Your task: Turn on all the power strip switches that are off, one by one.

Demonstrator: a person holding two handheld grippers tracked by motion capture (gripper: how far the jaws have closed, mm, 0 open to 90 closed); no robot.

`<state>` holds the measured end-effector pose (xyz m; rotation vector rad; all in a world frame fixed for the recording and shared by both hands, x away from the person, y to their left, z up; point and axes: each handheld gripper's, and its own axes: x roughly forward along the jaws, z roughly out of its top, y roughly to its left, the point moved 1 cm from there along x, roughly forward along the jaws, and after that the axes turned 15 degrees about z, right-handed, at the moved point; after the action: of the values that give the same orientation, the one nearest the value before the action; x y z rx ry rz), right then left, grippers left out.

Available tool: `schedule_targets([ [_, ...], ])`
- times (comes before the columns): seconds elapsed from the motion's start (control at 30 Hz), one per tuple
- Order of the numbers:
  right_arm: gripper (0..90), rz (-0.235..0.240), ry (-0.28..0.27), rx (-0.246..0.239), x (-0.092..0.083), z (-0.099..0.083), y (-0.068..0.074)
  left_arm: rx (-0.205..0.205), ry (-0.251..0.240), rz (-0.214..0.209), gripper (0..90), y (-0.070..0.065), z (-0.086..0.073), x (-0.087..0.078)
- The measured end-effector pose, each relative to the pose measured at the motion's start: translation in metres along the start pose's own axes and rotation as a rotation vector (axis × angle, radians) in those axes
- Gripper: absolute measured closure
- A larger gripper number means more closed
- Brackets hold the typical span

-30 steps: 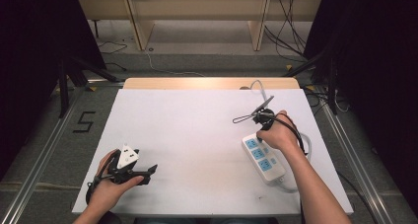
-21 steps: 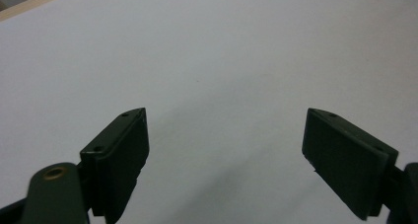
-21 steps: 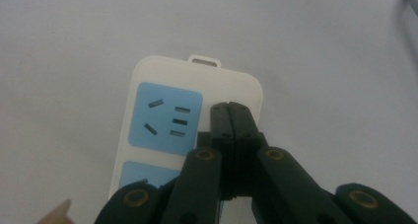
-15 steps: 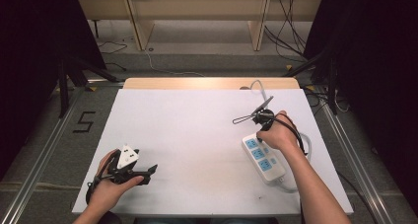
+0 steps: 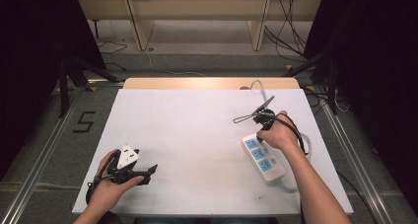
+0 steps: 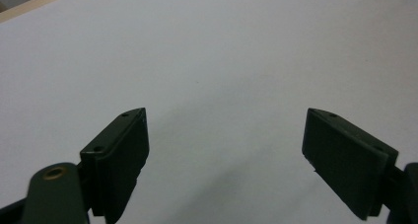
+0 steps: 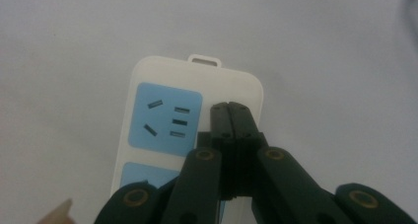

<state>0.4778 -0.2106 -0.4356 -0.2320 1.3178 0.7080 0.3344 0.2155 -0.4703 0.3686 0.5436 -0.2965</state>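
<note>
White worktop (image 5: 197, 135). Power strip (image 5: 263, 158) lies near the right edge, white body with blue socket faces, cable trailing off its near end. Right hand (image 5: 280, 133) holds the right gripper (image 7: 229, 107) at the strip's far end, tips over the white margin just beside the top blue socket (image 7: 165, 116); its fingers (image 7: 221, 119) are pressed together with nothing between them. Can't tell whether the tips touch the strip. Left gripper (image 6: 226, 135) sits in the left hand (image 5: 113, 184) near the front-left corner, well apart from the strip, fingers (image 6: 118, 155) spread wide over bare worktop, holding nothing.
</note>
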Motion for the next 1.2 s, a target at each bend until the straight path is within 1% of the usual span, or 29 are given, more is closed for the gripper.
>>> schedule_targets([
  [0.23,90.0,-0.01,0.006,-0.001,0.001,0.0007,0.0014,0.0,0.002,-0.002,17.9,-0.0003,0.0,0.0004],
  [0.5,90.0,0.0,0.015,-0.004,0.0013,-0.0009,0.0001,0.0,0.001,-0.001,17.9,-0.0005,0.0,0.0004],
  [0.67,90.0,-0.006,0.013,0.0,0.0016,-0.0008,0.0011,0.001,0.002,-0.001,17.9,-0.0012,0.0002,0.0004],
  [0.7,90.0,-0.004,0.015,-0.002,0.0016,-0.0006,0.0009,0.008,0.004,-0.003,17.9,-0.0009,0.0002,0.0001],
  [0.83,90.0,0.0,0.015,-0.008,0.0009,-0.0006,0.0005,0.001,0.0,-0.002,17.9,-0.0007,0.0002,0.0006],
  [0.87,90.0,-0.001,0.013,-0.007,0.0003,-0.0006,0.0011,0.002,0.001,-0.001,17.9,-0.0003,0.0002,0.0008],
  [0.93,90.0,0.004,-0.025,-0.013,-0.0016,-0.0002,0.0003,0.001,0.001,-0.002,17.9,-0.0002,0.0002,0.0011],
  [1.0,90.0,0.004,-0.04,-0.006,-0.0014,0.0011,-0.0001,0.0,0.002,-0.003,17.9,-0.0006,0.0002,0.0012],
  [1.2,90.0,0.014,-0.034,-0.004,-0.0018,0.0021,-0.0018,0.002,0.003,-0.001,17.9,0.0002,0.0001,0.0013],
])
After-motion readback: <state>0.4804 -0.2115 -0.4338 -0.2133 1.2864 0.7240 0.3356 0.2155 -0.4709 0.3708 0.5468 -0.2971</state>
